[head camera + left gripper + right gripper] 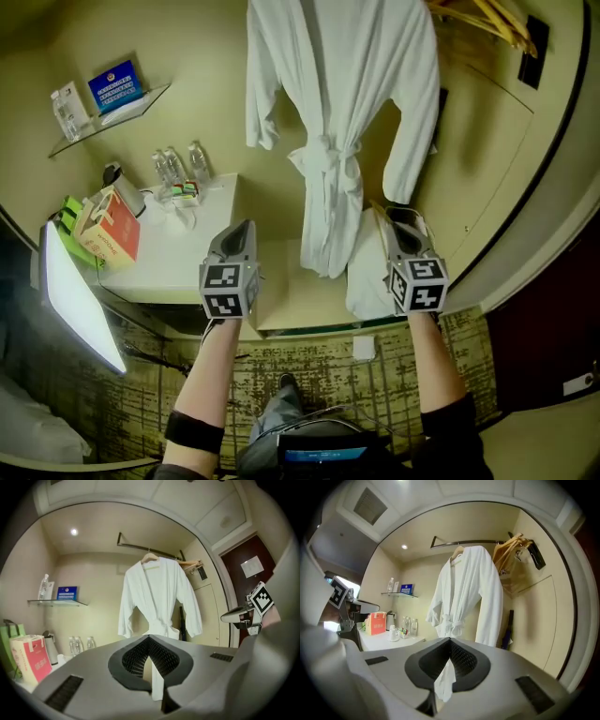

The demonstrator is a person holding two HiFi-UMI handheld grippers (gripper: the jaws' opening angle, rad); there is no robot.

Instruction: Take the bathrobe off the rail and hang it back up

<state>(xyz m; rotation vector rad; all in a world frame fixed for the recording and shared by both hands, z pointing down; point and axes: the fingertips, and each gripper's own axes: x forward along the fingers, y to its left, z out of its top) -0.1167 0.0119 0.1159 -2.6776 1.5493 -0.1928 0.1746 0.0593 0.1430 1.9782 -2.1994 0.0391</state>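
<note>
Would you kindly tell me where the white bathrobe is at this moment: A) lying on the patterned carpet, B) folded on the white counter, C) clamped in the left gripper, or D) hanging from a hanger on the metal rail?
D: the white bathrobe hangs on a wooden hanger hooked over the metal rail.

Warm, yellowish, fairly dim light. A ceiling spot (74, 531) glows up-left of the bathrobe (157, 597), which throws soft shadows on the wall (98, 588) behind. Far left of it a panel (80, 298) glares white. Fisheye bending and black corners ring both gripper views.
</note>
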